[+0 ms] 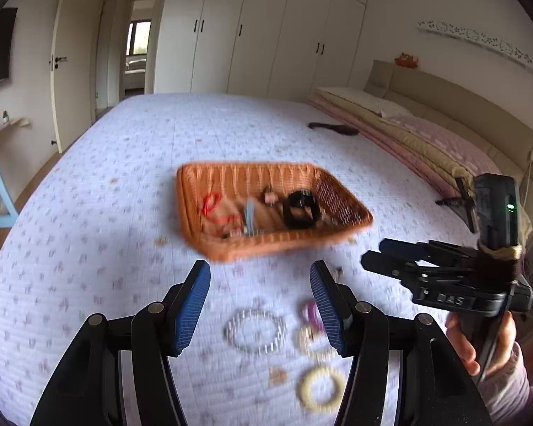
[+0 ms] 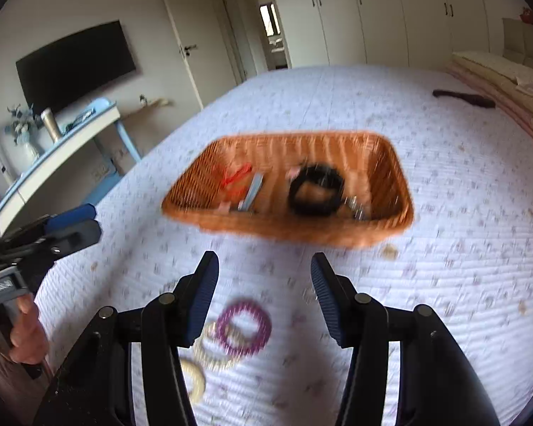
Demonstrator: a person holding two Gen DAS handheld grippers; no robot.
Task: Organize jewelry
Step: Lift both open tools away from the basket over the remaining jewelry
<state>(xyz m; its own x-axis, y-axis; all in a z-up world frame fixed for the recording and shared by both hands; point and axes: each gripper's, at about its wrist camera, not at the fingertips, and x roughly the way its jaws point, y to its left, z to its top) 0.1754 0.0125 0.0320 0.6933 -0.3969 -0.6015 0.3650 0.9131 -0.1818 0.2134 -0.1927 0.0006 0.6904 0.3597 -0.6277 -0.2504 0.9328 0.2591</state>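
Both hand-held grippers have their jaws apart with nothing between the blue pads. Left hand-held gripper (image 1: 260,301) hovers on the near side of the wicker basket (image 1: 341,191), above the bedspread (image 1: 89,213). Right hand-held gripper (image 2: 264,291) hovers likewise on the near side of the wicker basket, and appears at the right edge of the left wrist view, gripped by a hand (image 1: 479,340) in a pink sleeve.

Orange wicker basket: resting on the bed, containing a black bracelet (image 1: 300,211), a red cord (image 1: 213,207), a pale blue strip-shaped item (image 1: 249,217) and small blurred pieces that cannot be identified.

Loose jewelry on the bedspread, all on the near side of the basket:
- silver beaded bracelet (image 1: 255,330), below the left jaws;
- purple beaded bracelet (image 2: 244,328), overlapping a pale gold beaded bracelet (image 2: 213,355);
- cream beaded bracelet (image 1: 321,388), nearest the camera.

Motion blur softens the basket and jewelry in both views.
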